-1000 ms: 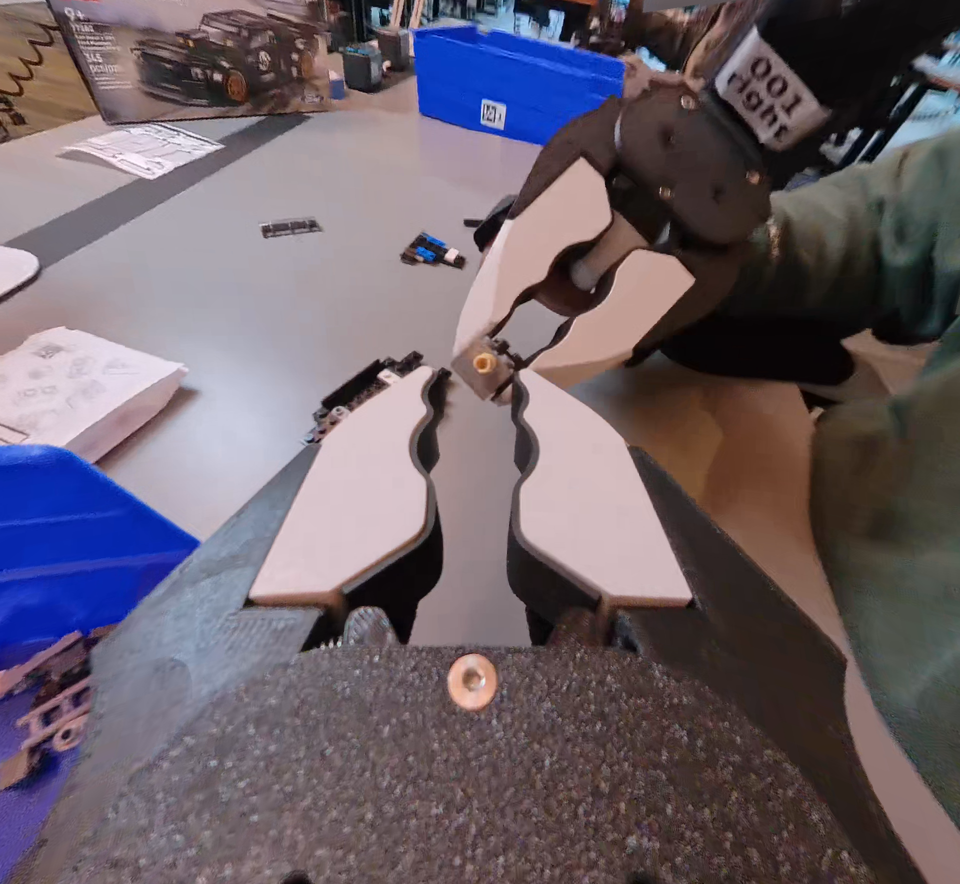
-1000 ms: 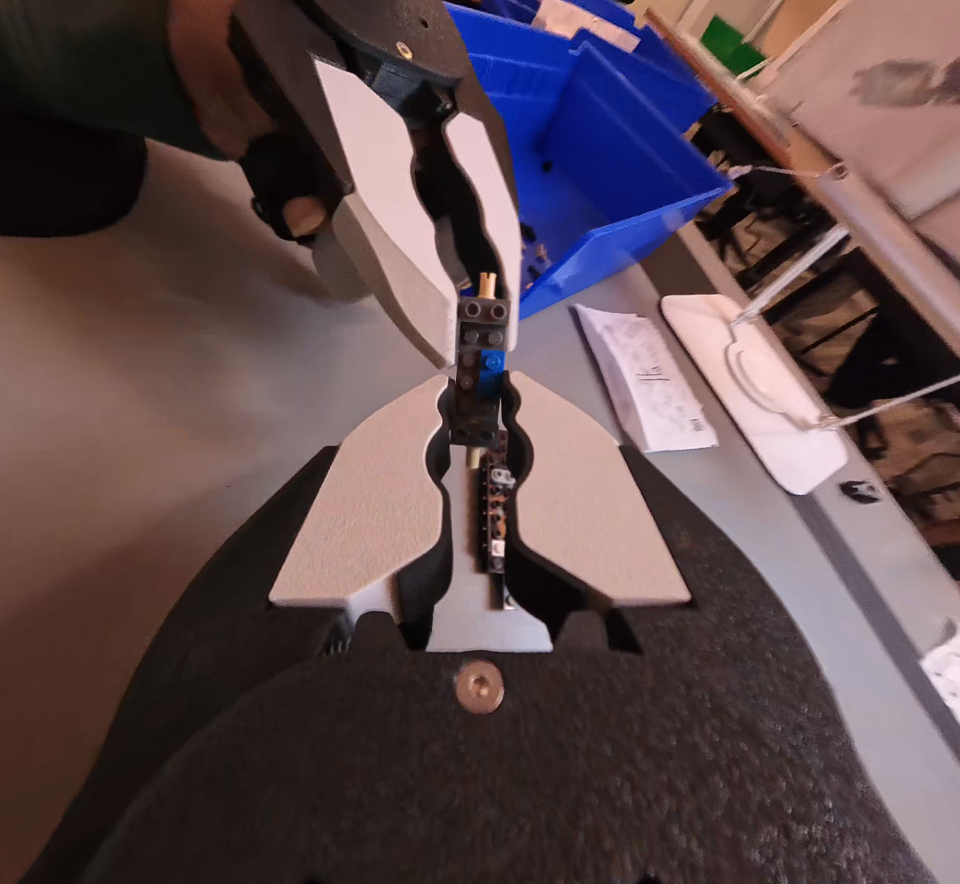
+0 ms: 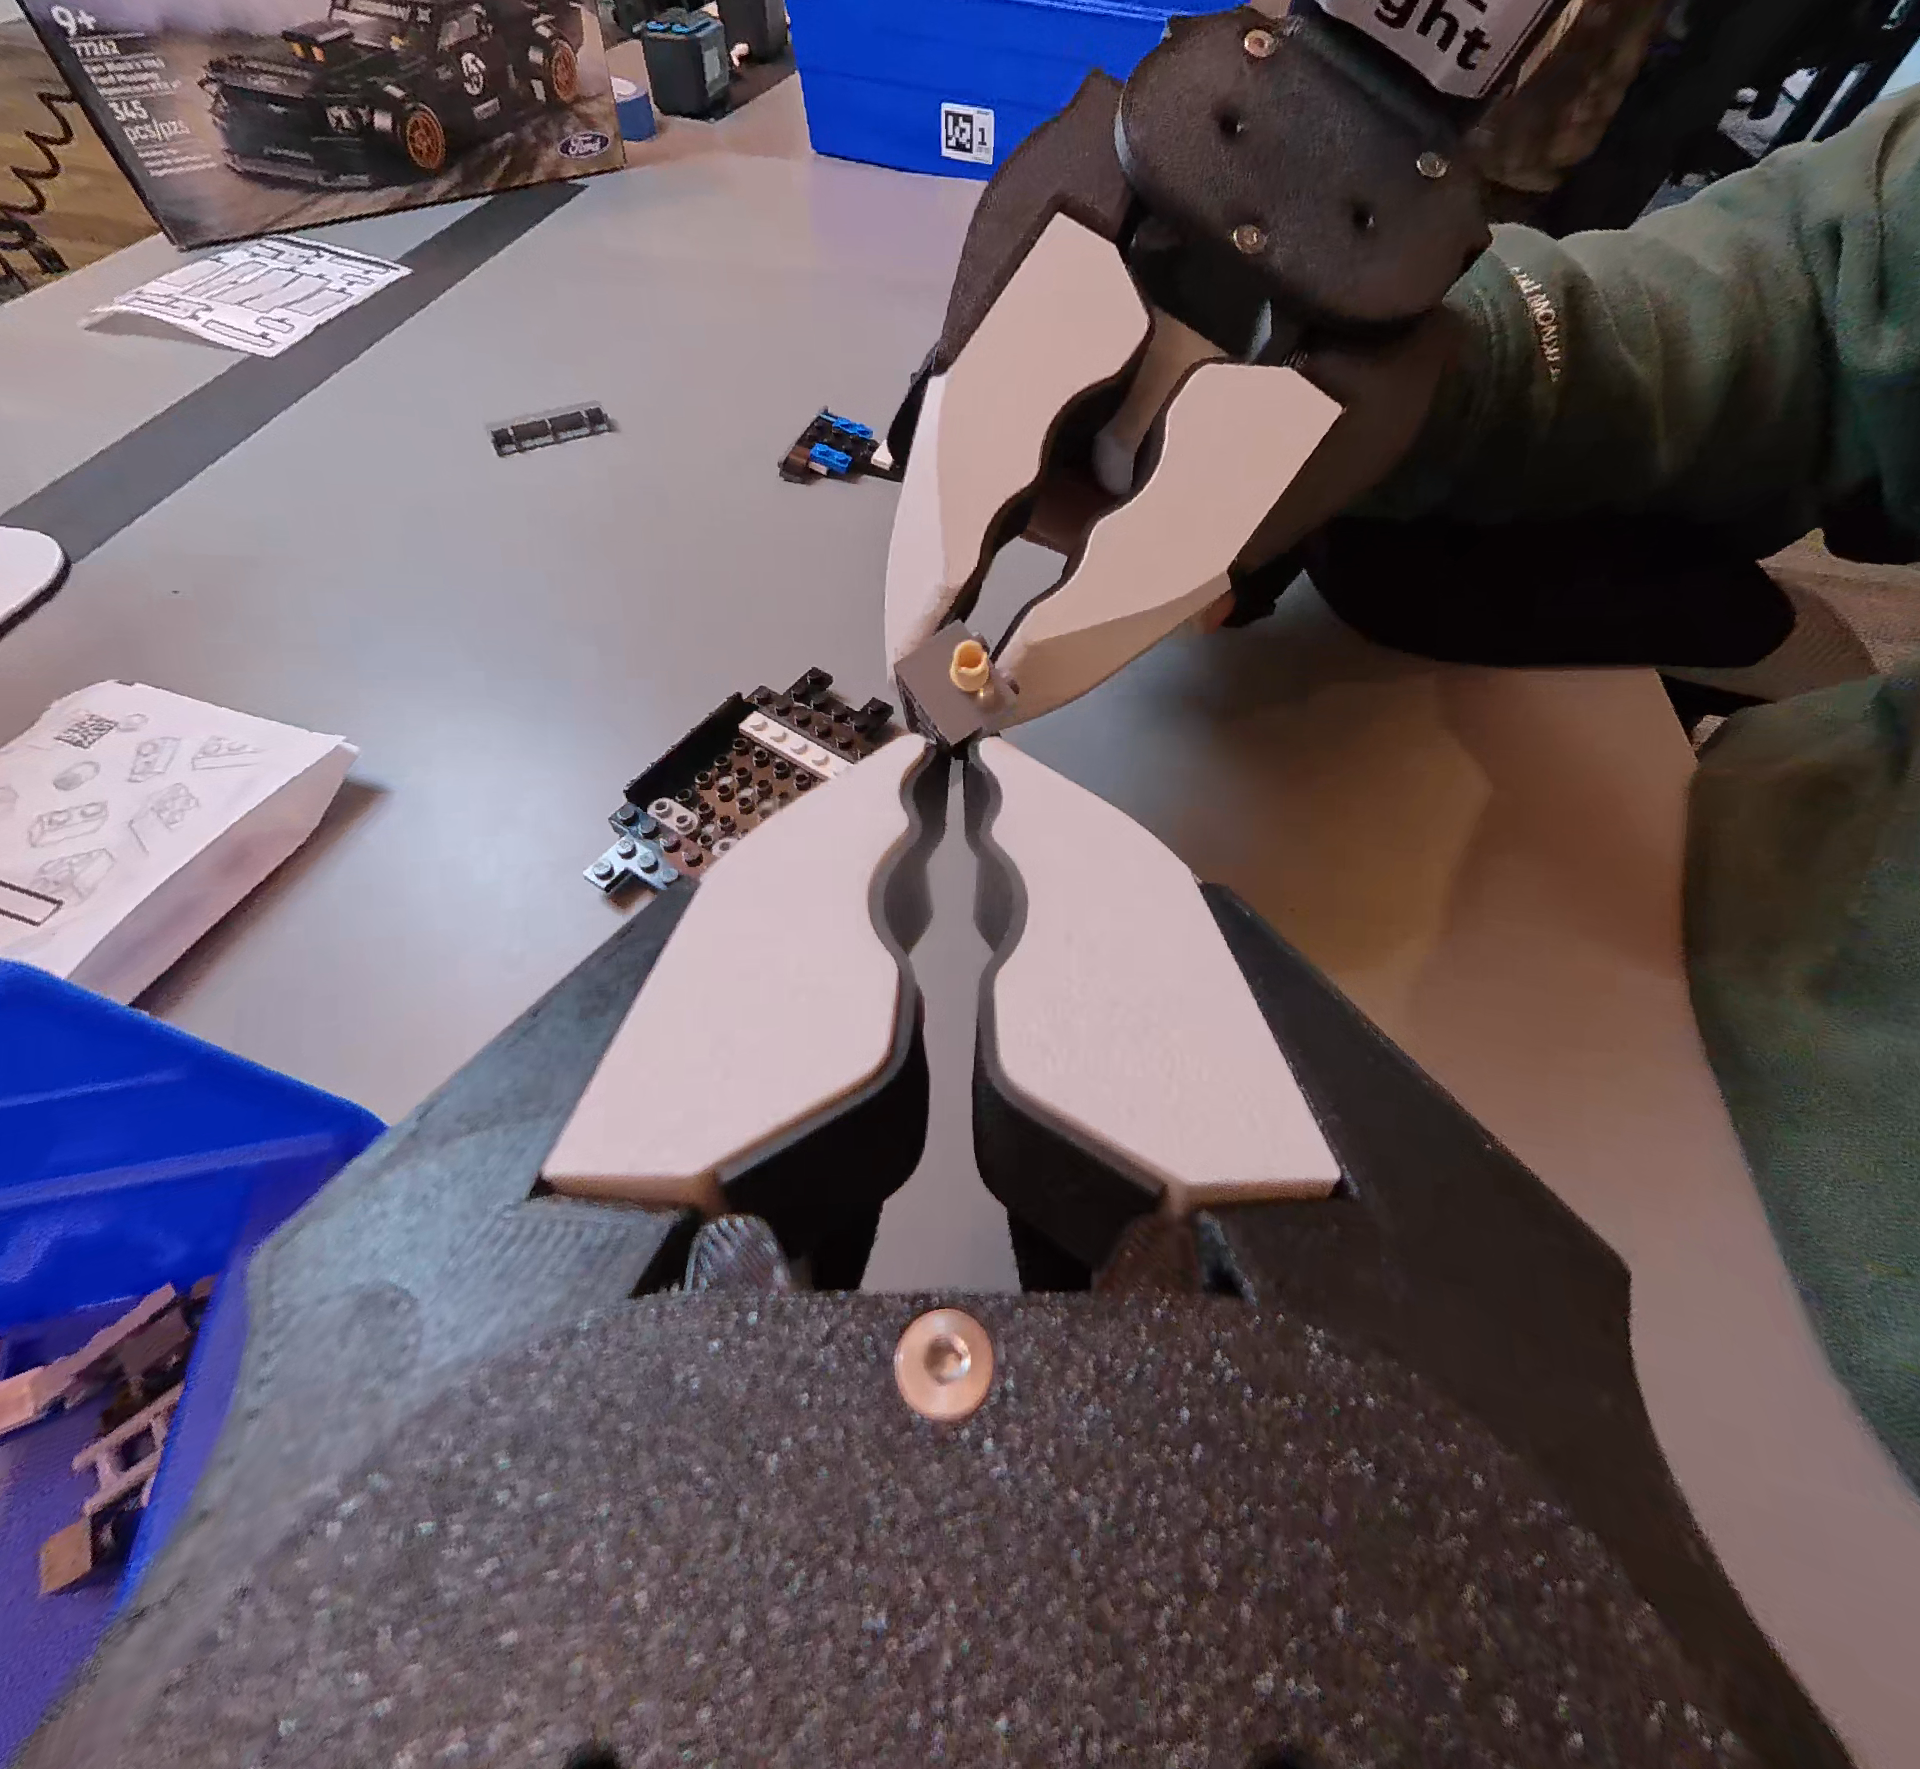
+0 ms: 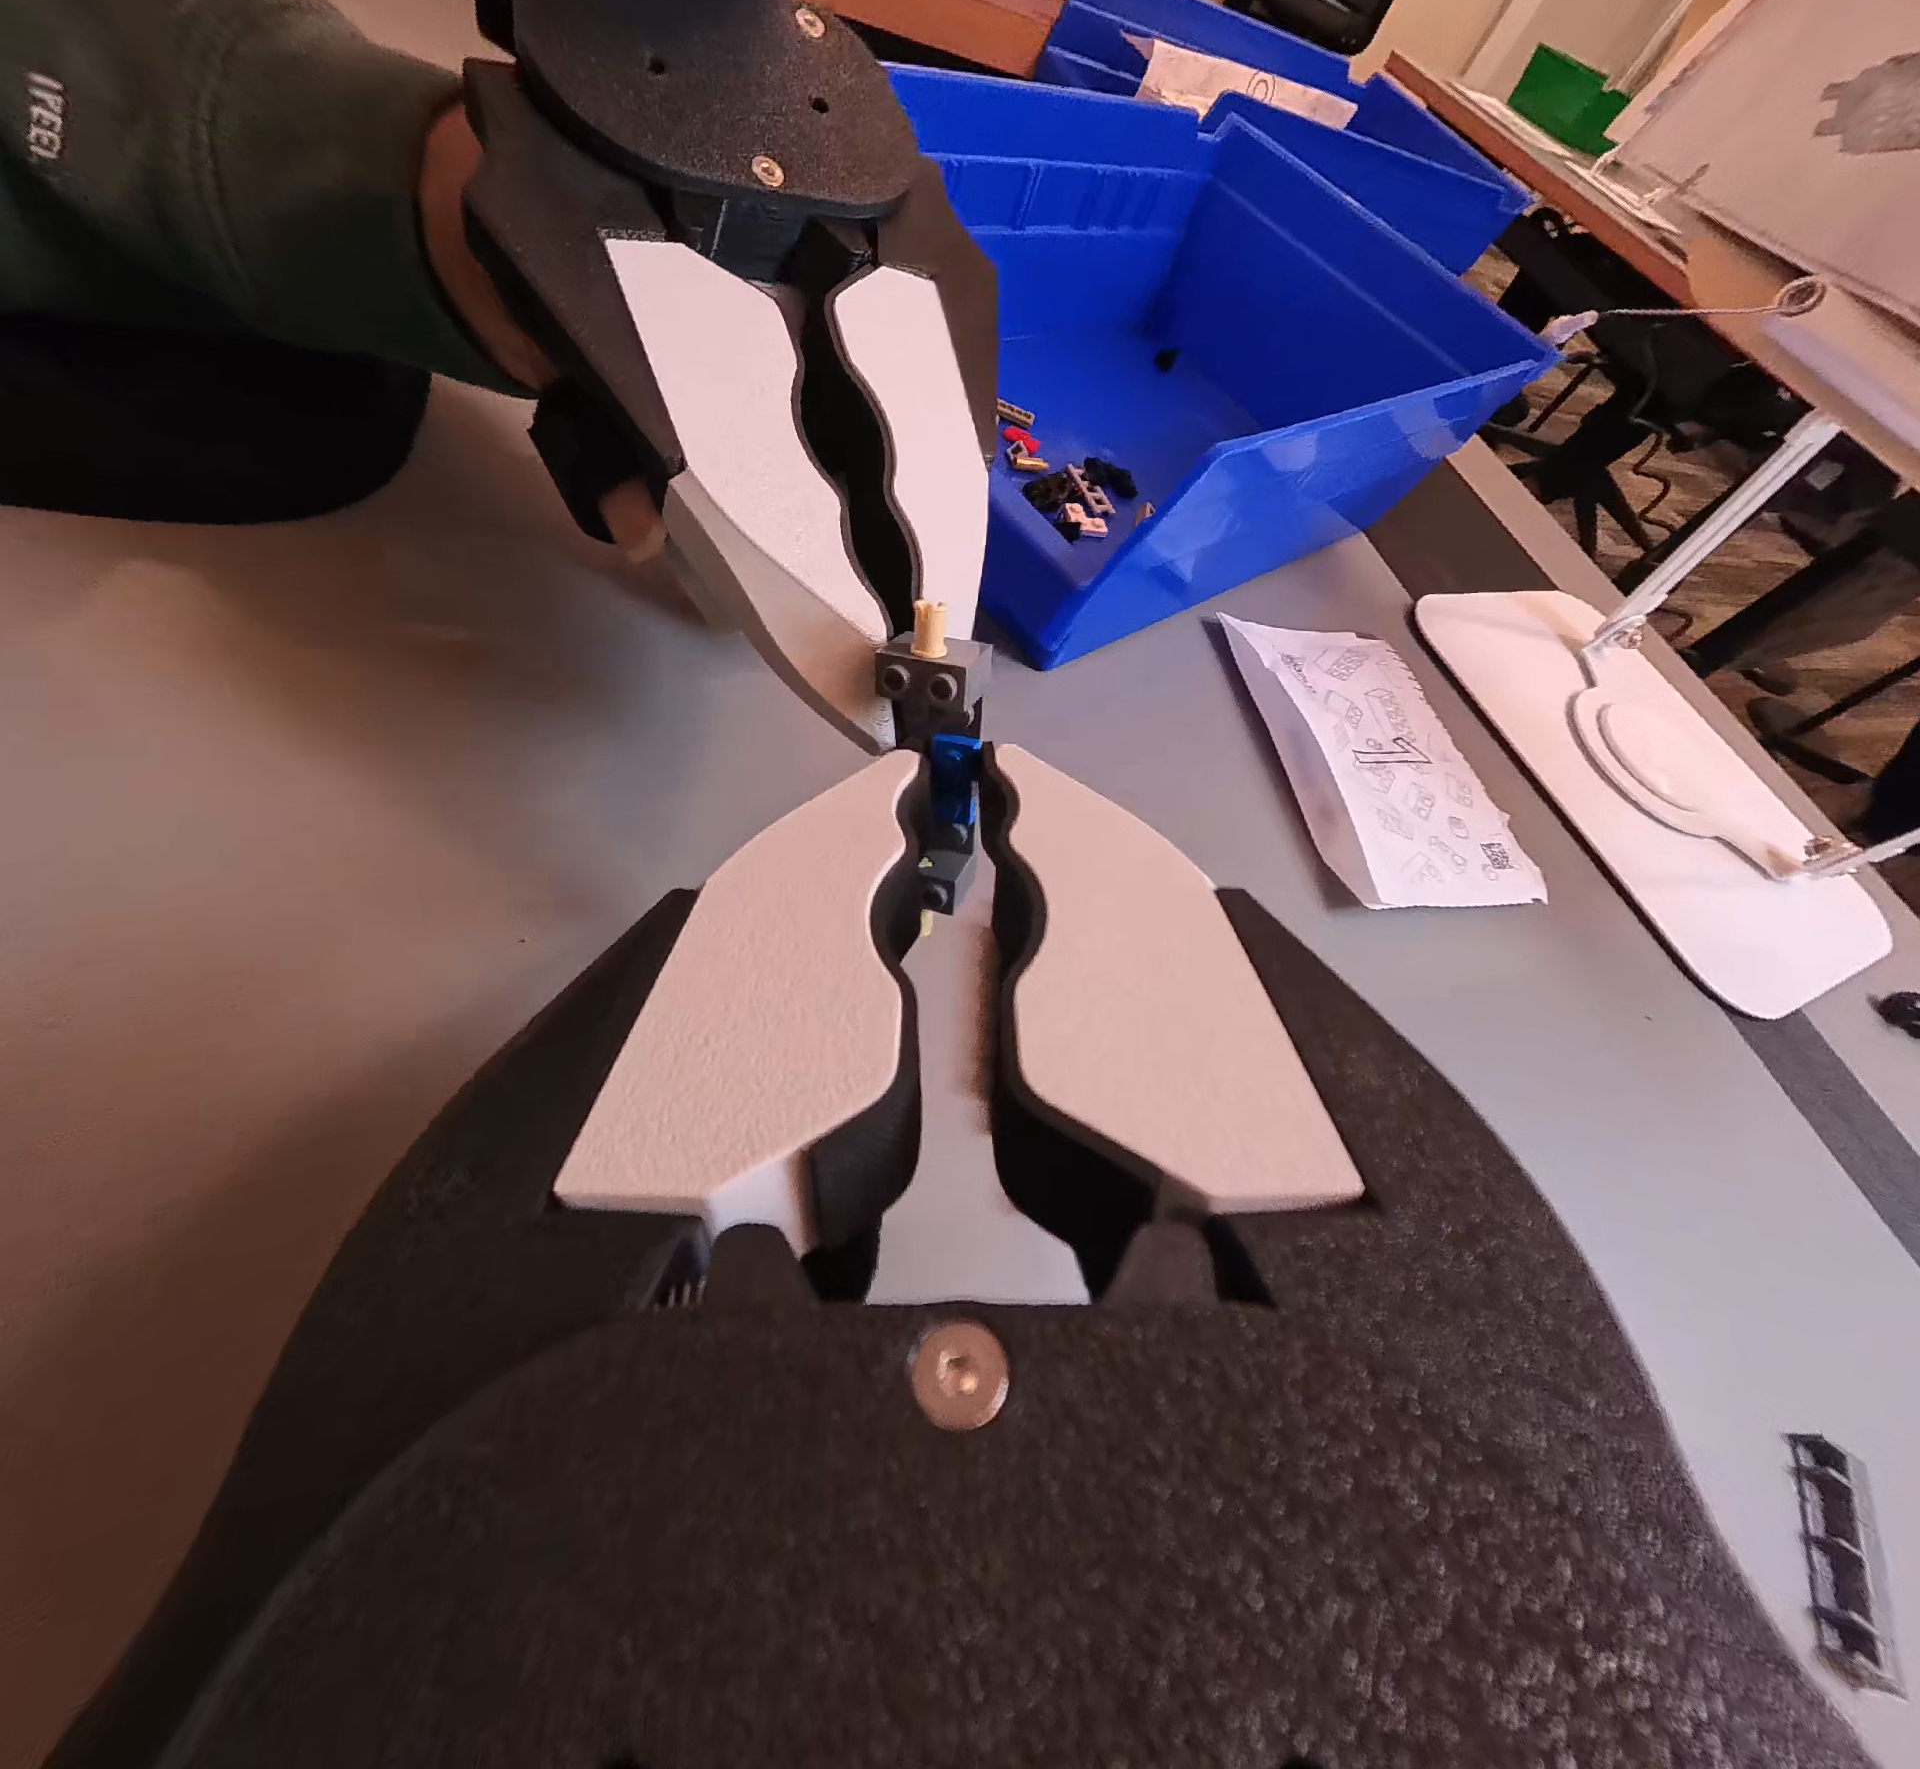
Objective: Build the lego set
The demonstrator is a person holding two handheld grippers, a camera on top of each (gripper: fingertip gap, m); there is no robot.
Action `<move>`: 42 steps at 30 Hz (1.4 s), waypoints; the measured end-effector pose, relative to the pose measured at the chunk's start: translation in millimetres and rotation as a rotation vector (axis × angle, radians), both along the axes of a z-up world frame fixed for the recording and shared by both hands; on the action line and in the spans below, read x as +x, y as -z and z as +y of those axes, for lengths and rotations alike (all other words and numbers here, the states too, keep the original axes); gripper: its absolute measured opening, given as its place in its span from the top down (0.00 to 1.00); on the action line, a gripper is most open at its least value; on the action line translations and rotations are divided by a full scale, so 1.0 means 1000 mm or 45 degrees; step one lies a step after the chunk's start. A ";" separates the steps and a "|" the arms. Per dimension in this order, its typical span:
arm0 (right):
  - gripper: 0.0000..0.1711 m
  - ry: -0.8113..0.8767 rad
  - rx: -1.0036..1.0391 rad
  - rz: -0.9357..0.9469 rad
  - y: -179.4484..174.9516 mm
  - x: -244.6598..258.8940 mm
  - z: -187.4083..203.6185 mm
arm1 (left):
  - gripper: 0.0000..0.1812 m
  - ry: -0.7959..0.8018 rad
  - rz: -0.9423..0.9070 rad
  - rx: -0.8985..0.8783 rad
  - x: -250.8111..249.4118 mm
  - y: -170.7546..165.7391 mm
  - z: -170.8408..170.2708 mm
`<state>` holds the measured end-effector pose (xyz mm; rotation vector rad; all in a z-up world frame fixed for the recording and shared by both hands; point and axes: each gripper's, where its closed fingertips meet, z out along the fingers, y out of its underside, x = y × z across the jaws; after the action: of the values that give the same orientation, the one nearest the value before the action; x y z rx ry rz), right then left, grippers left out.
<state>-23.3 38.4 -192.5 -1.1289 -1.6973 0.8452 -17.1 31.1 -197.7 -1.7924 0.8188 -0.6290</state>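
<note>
A second ago the left tongs [image 3: 948,755] stood apart with a clear gap. Now they have drawn in to a thin slit, their tips pinching the end of the little brick stack [image 3: 940,693], the dark block with a tan peg sticking out. The right tongs [image 4: 951,769] are narrow too and grip the same stack [image 4: 951,789] by its blue and dark pieces, much as before. So the stack hangs above the counter [image 3: 520,628], caught tip to tip between both tools rather than by one.

Just left of the left tongs lies a half-built black plate [image 3: 748,784]. A printed paper bag [image 3: 135,826] and a blue bin [image 3: 156,1148] sit further left. Beyond the tips are two small loose pieces [image 3: 831,452], then a second blue bin [image 3: 935,57] and the toy car box [image 3: 312,36].
</note>
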 end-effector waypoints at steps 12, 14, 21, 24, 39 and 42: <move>0.96 0.030 -0.103 0.042 -0.011 -0.002 -0.002 | 0.92 -0.010 -0.096 0.100 0.000 -0.017 0.001; 0.96 -0.048 -0.218 0.035 -0.010 0.000 -0.008 | 0.92 0.048 -0.098 0.083 0.001 -0.017 -0.004; 0.97 -0.289 -0.624 0.006 -0.010 0.010 -0.017 | 0.95 0.178 -0.124 0.051 0.007 -0.014 -0.014; 1.00 -0.320 -0.730 0.057 -0.021 0.015 -0.014 | 0.97 0.110 -0.095 0.043 -0.005 -0.009 -0.007; 0.94 0.030 -0.022 -0.081 0.013 -0.002 0.001 | 0.97 -0.002 -0.036 -0.019 -0.001 -0.001 0.002; 0.95 0.087 0.154 -0.145 0.017 -0.001 0.003 | 0.97 -0.022 0.058 0.011 0.001 0.003 0.003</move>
<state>-24.3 41.3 -209.2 -1.1637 -1.7676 0.6371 -16.4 34.0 -201.0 -1.8095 0.8344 -0.5743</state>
